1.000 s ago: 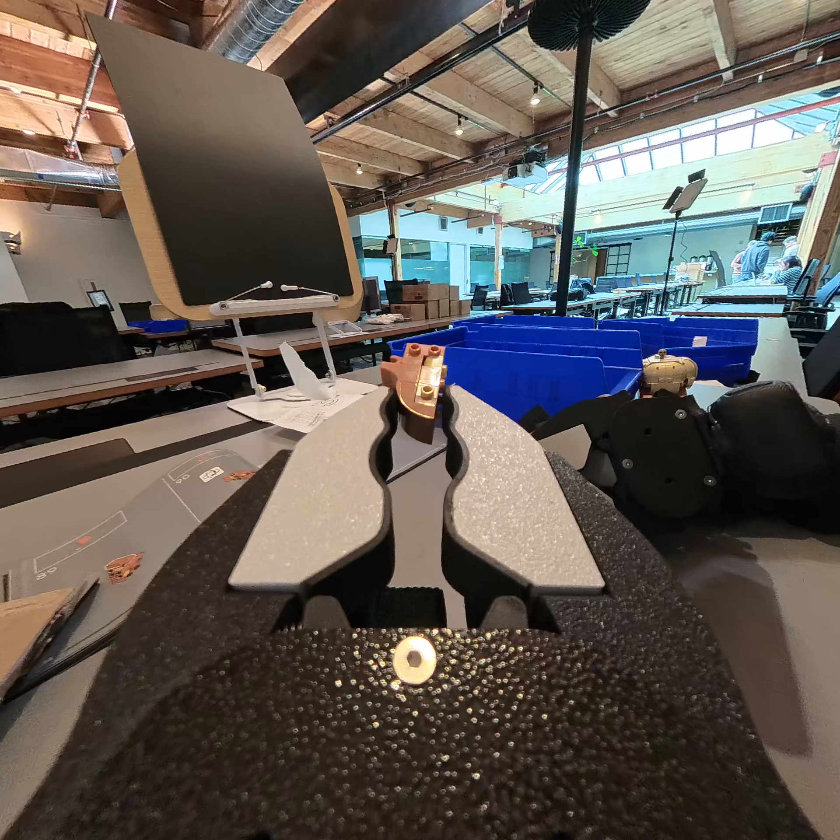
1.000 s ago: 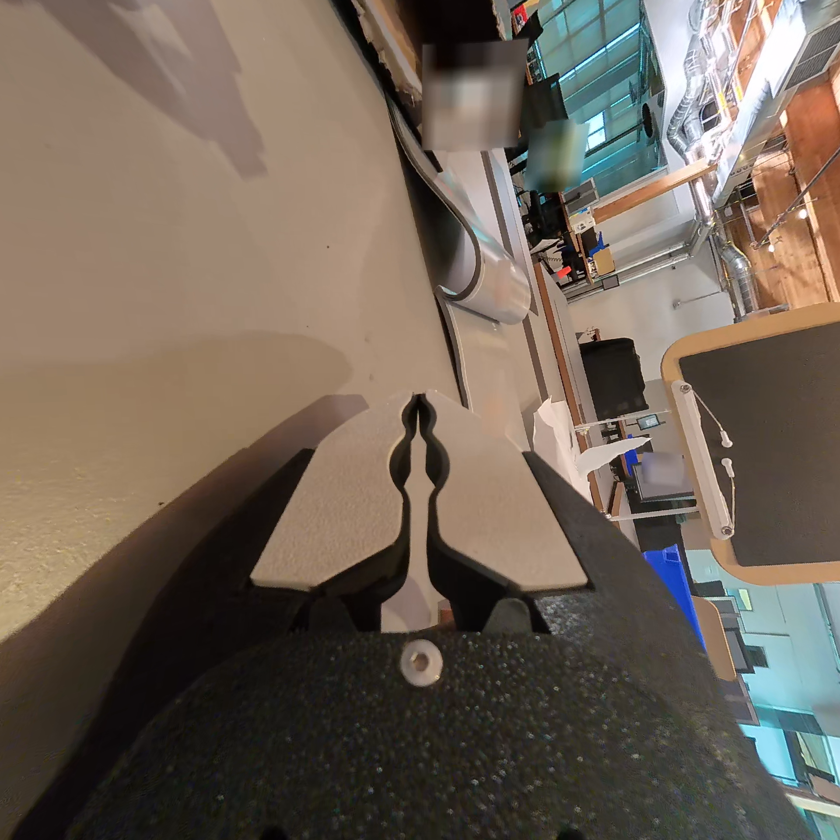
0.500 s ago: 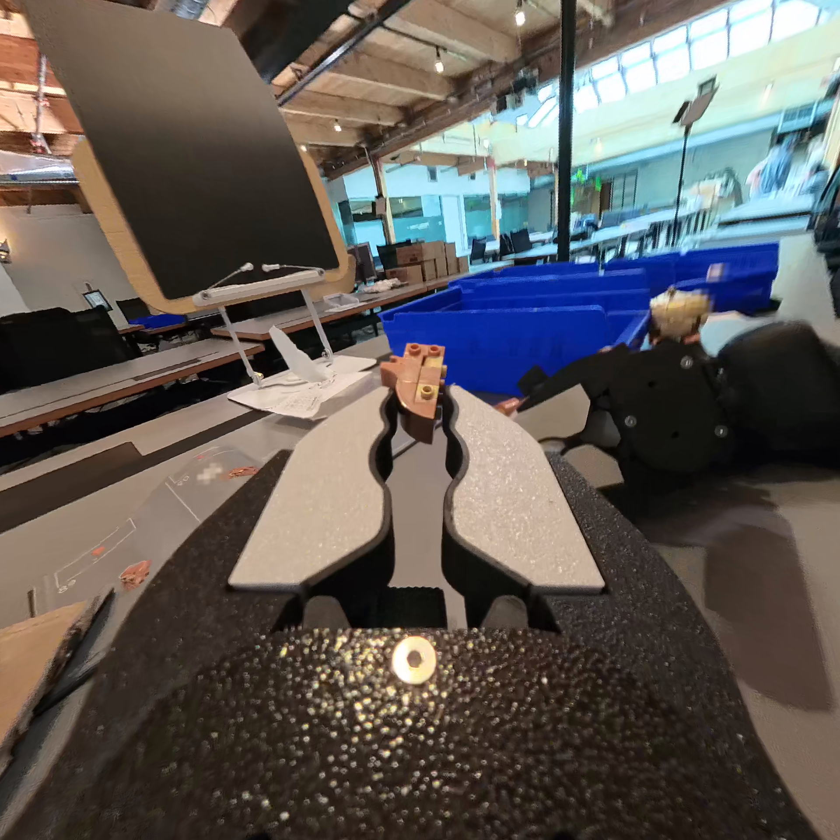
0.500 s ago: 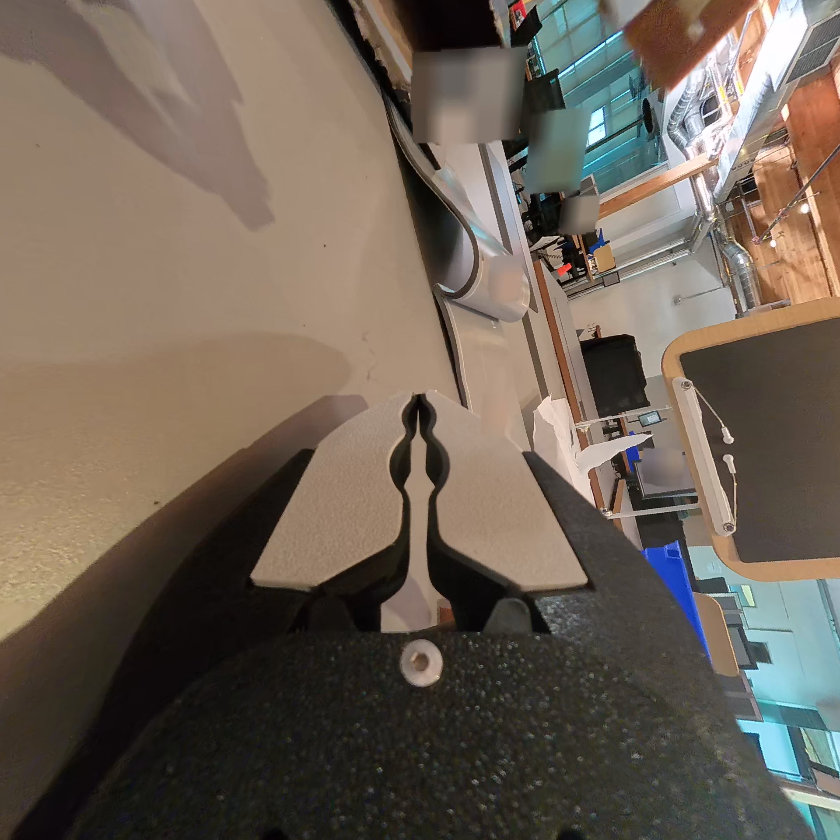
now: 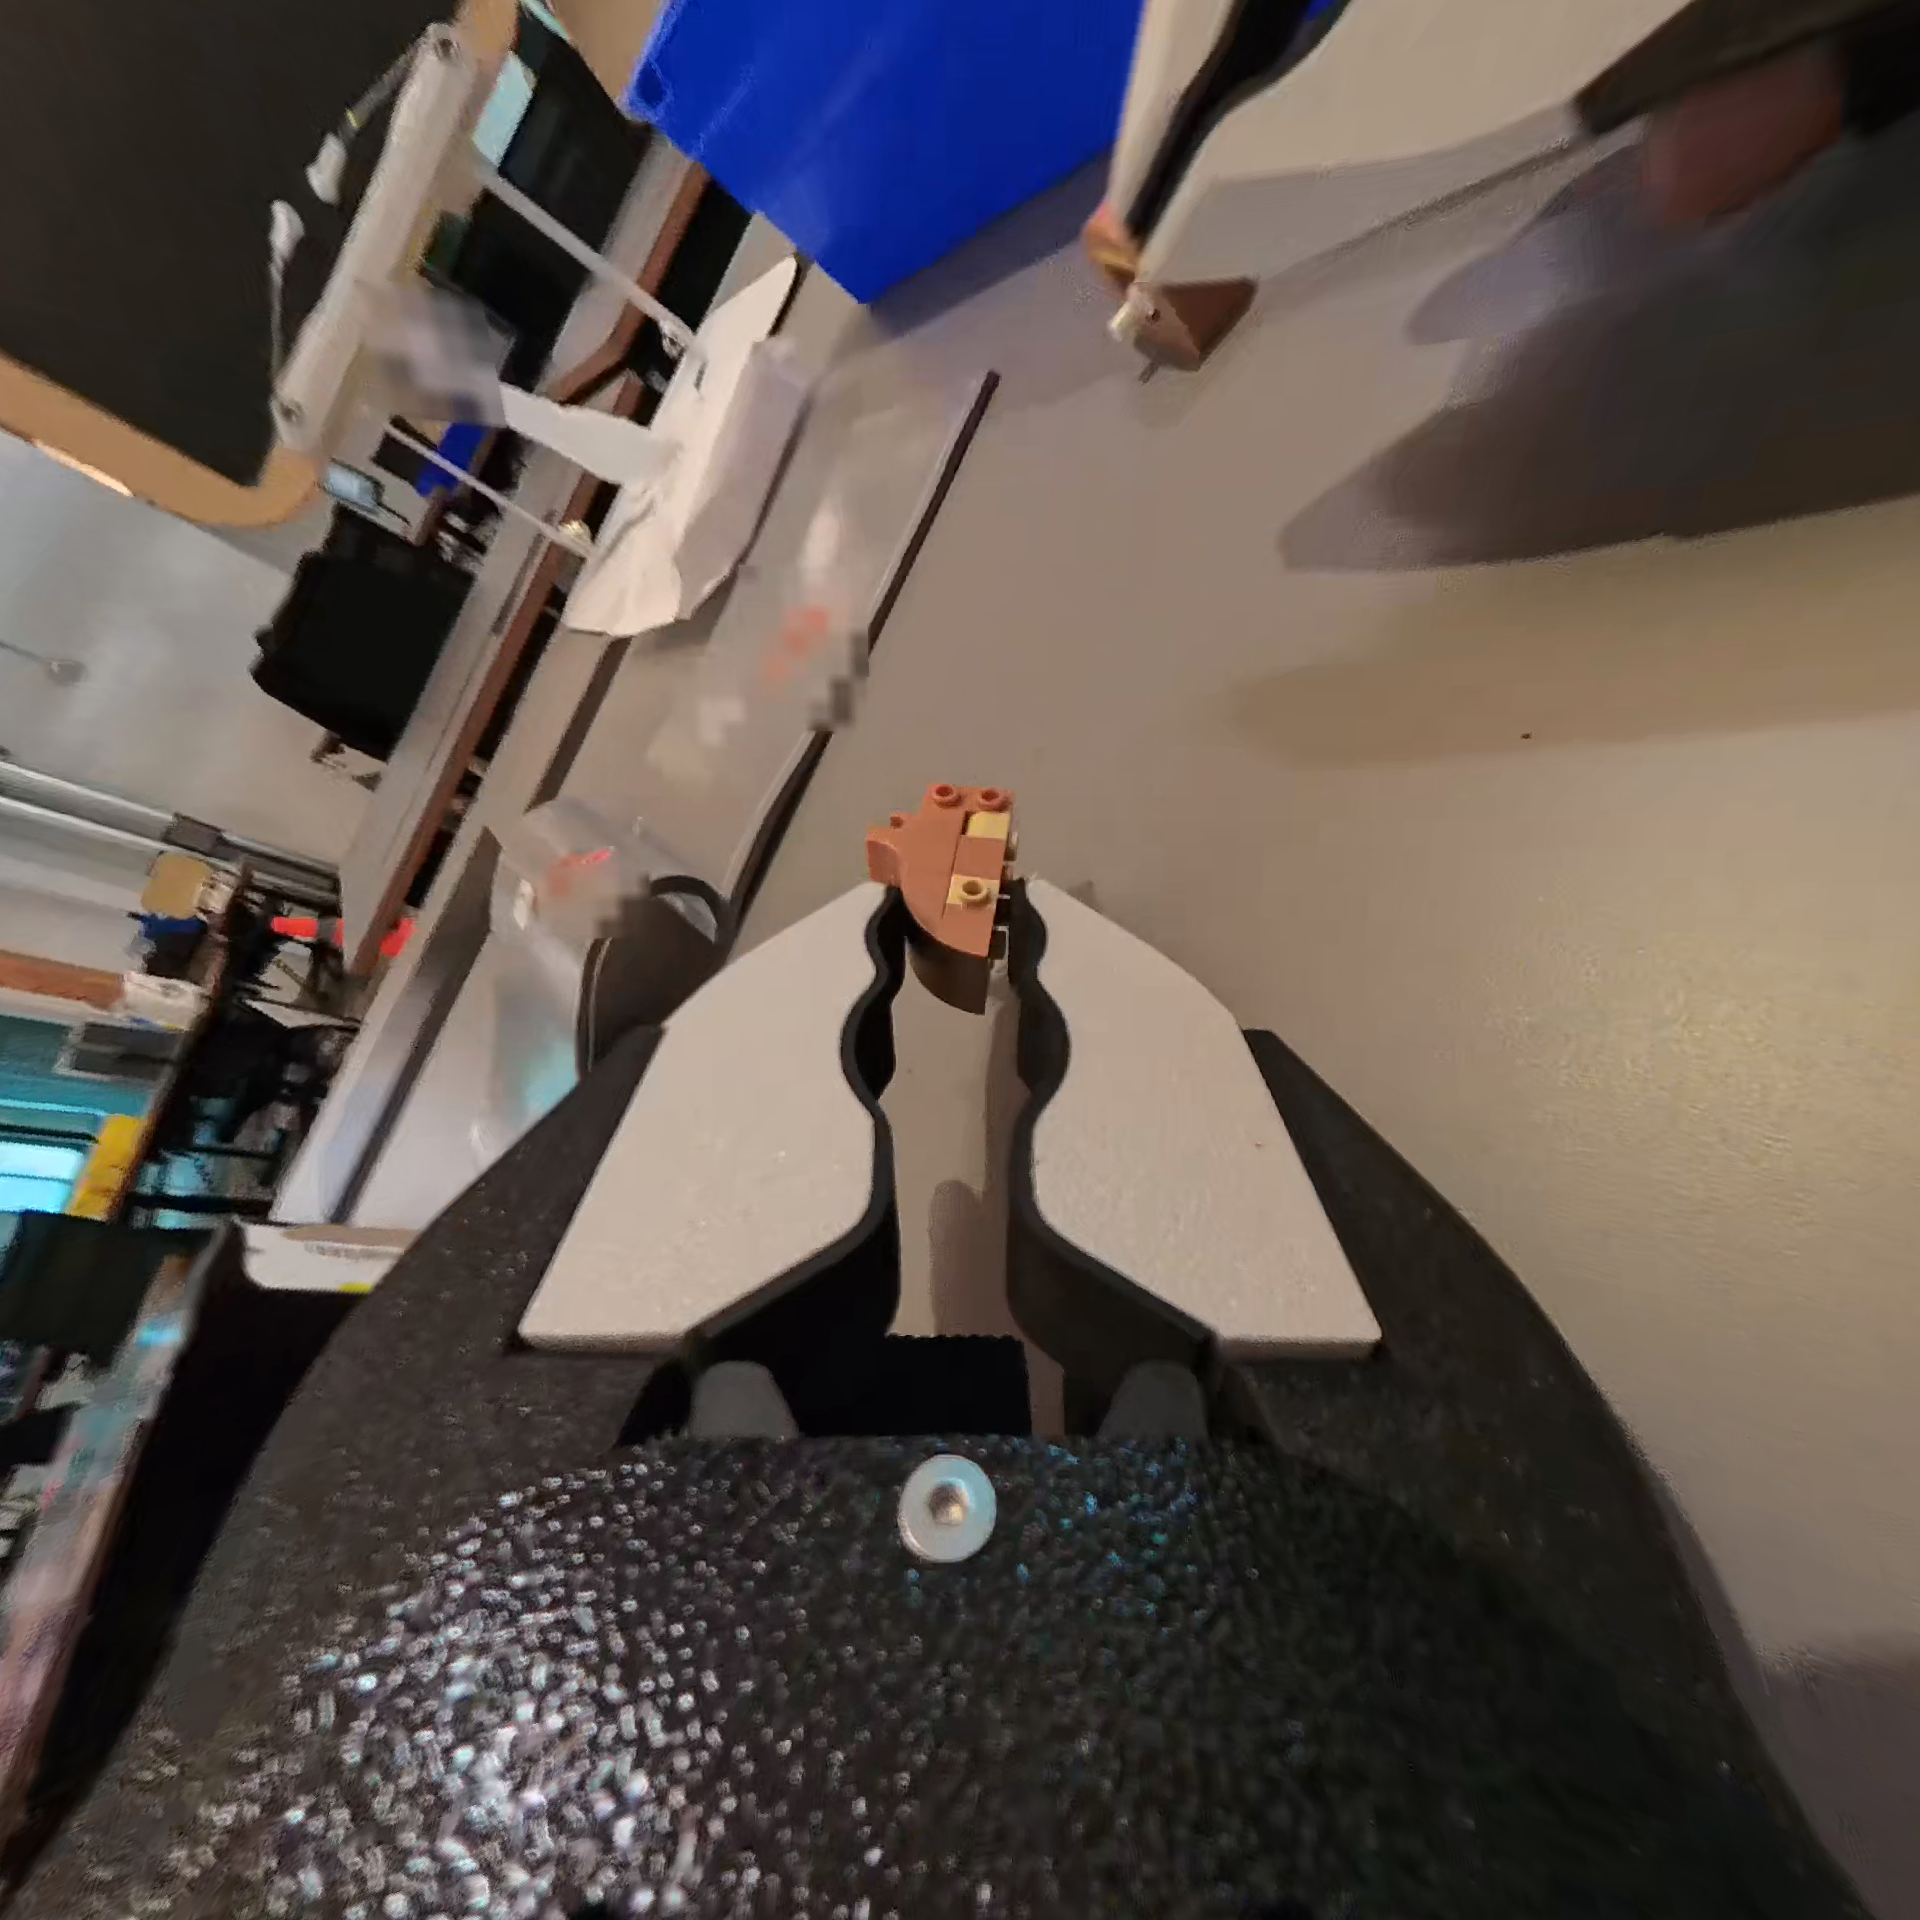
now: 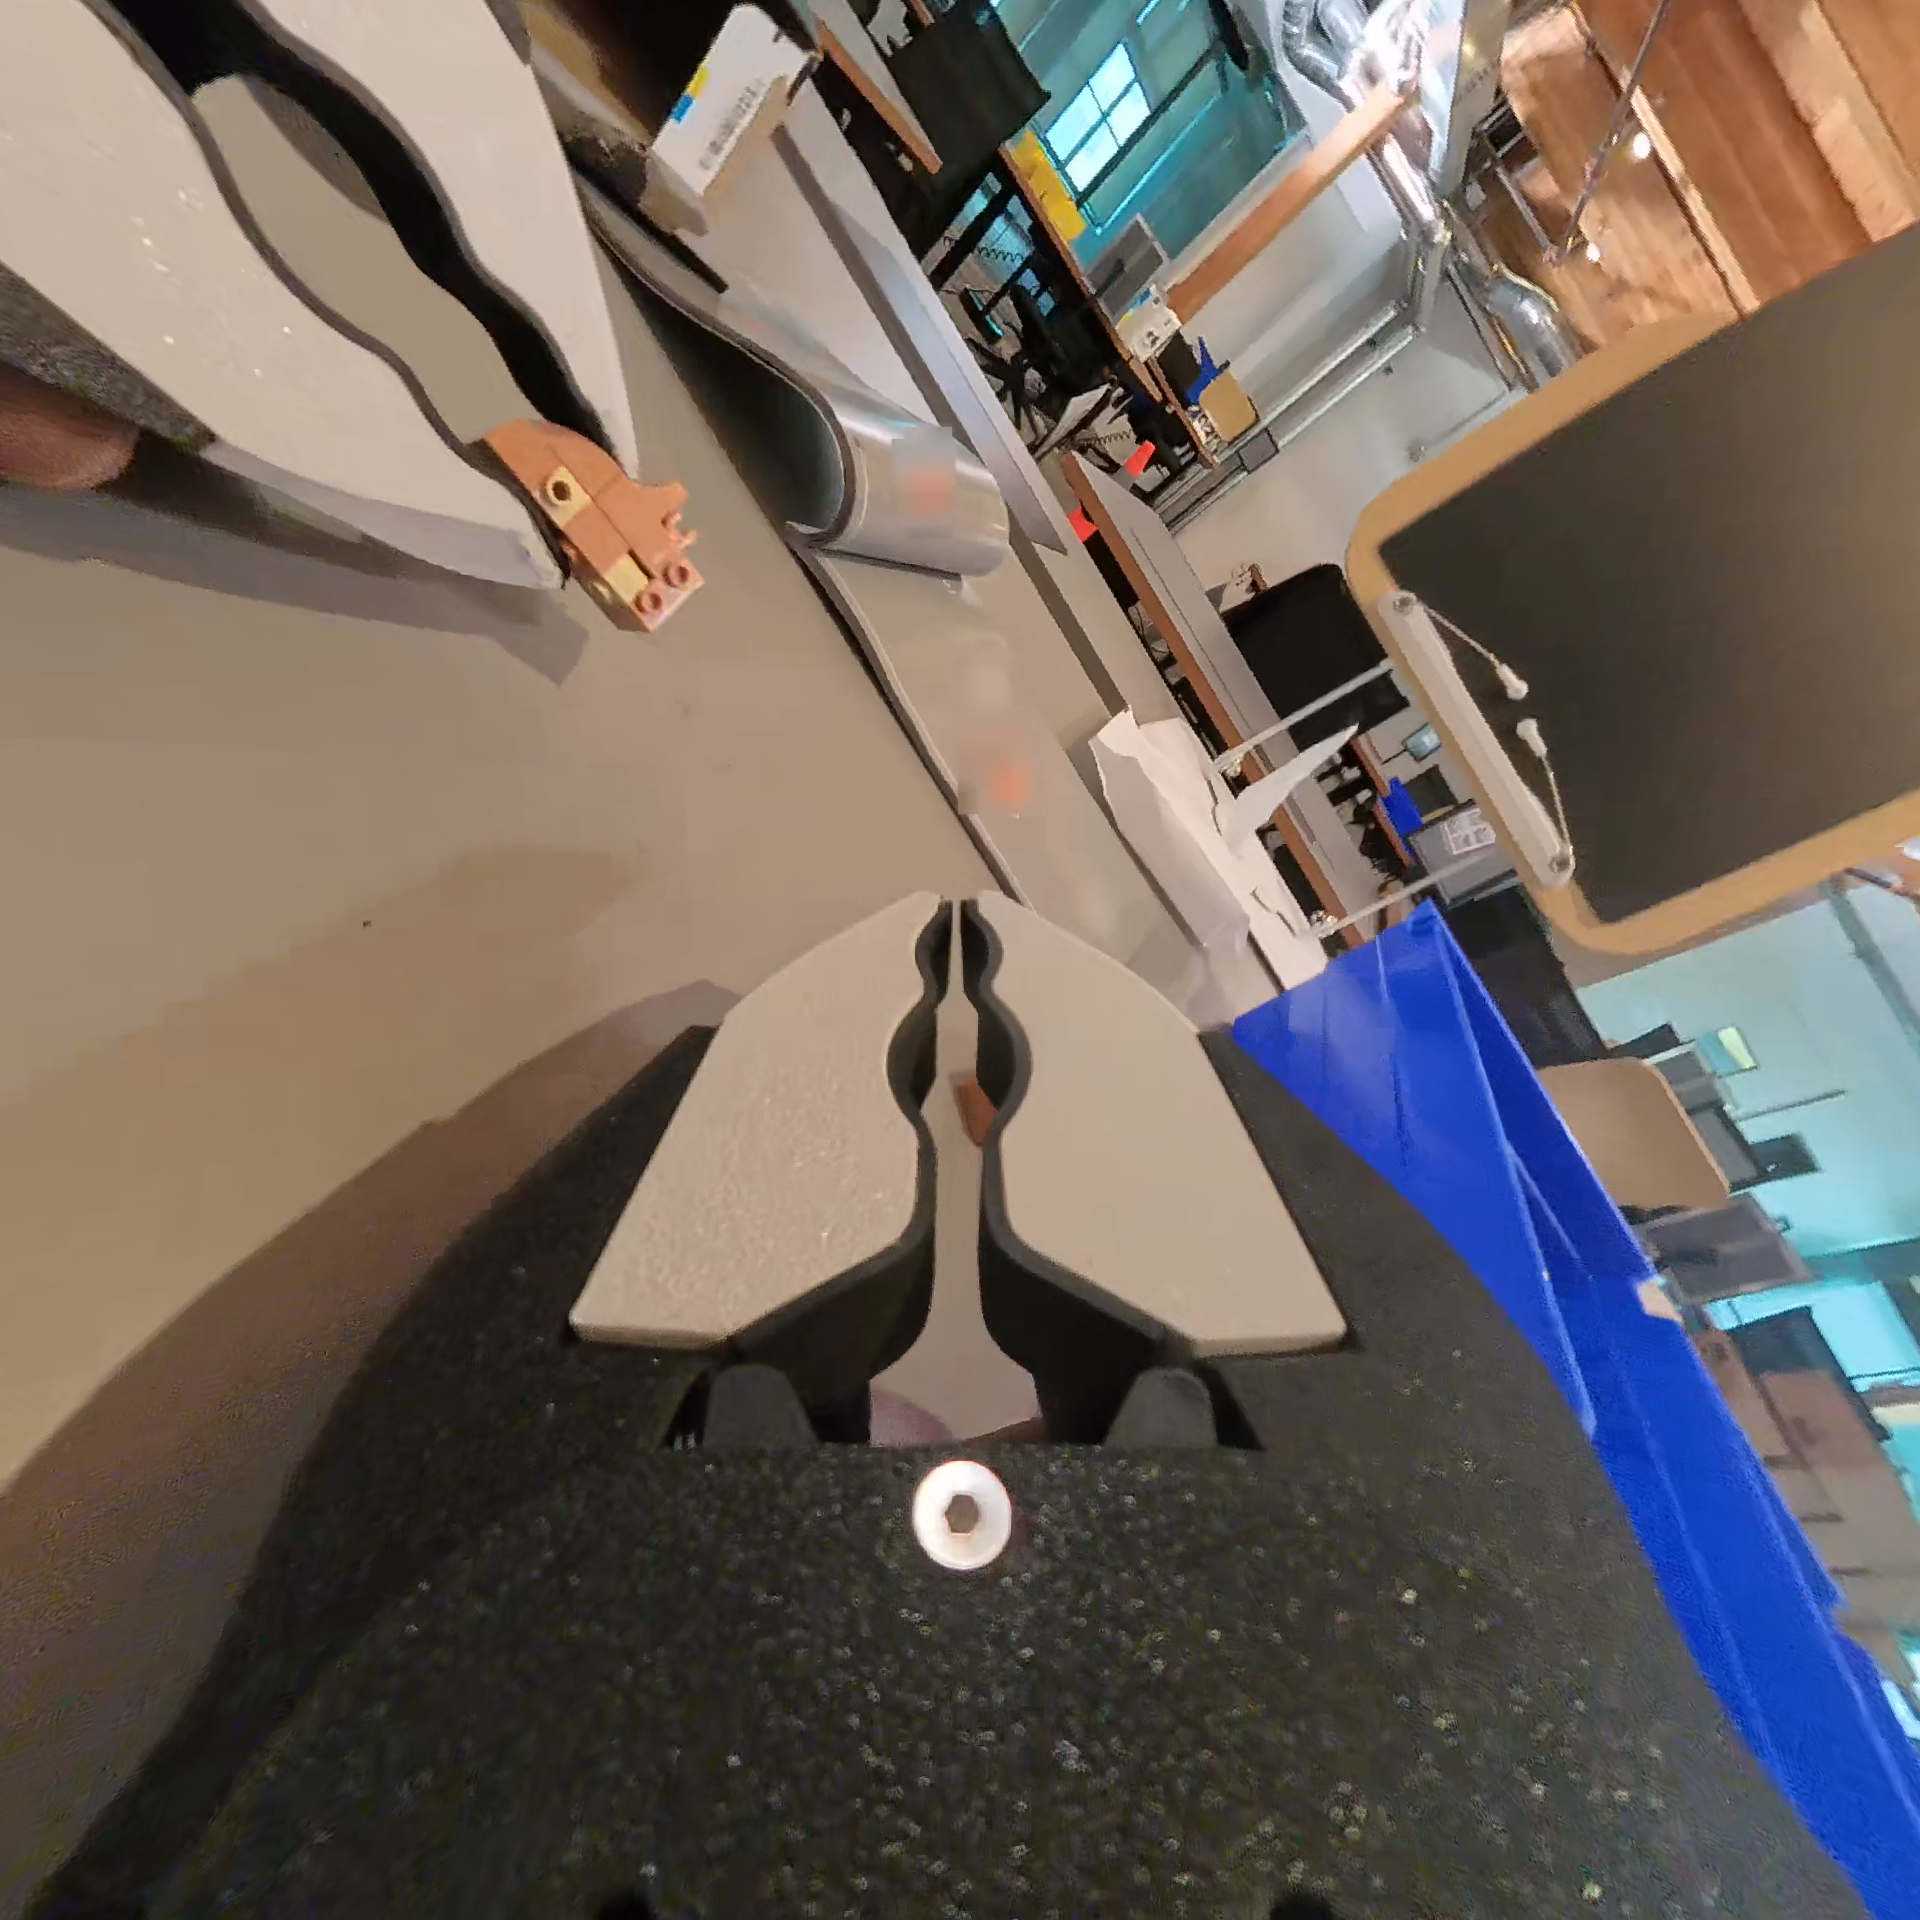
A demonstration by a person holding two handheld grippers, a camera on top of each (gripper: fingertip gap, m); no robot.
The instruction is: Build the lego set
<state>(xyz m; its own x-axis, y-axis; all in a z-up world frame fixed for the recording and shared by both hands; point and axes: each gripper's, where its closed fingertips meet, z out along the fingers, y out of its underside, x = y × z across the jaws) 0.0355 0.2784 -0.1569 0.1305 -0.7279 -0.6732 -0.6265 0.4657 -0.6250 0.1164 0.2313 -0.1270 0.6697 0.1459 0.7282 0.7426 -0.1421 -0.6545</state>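
In the left wrist view, the left gripper [image 5: 943,914] holds a small brown and tan brick assembly [image 5: 951,883] at its fingertips, both fingers pressed against its sides, above a grey worktop [image 5: 1455,935]. The right gripper [image 5: 1164,281] shows blurred at the upper right, with a brown piece at its tip, beside a blue bin [image 5: 883,125]; a black board on a stand [image 5: 156,208] is at upper left. In the right wrist view, the right gripper [image 6: 956,914] has its fingers closed together at the tips; a small brown piece [image 6: 971,1110] shows in the gap farther back. The left gripper [image 6: 566,520] with the brick assembly [image 6: 613,540] is at upper left, and the blue bin [image 6: 1455,1091] lies to the right.
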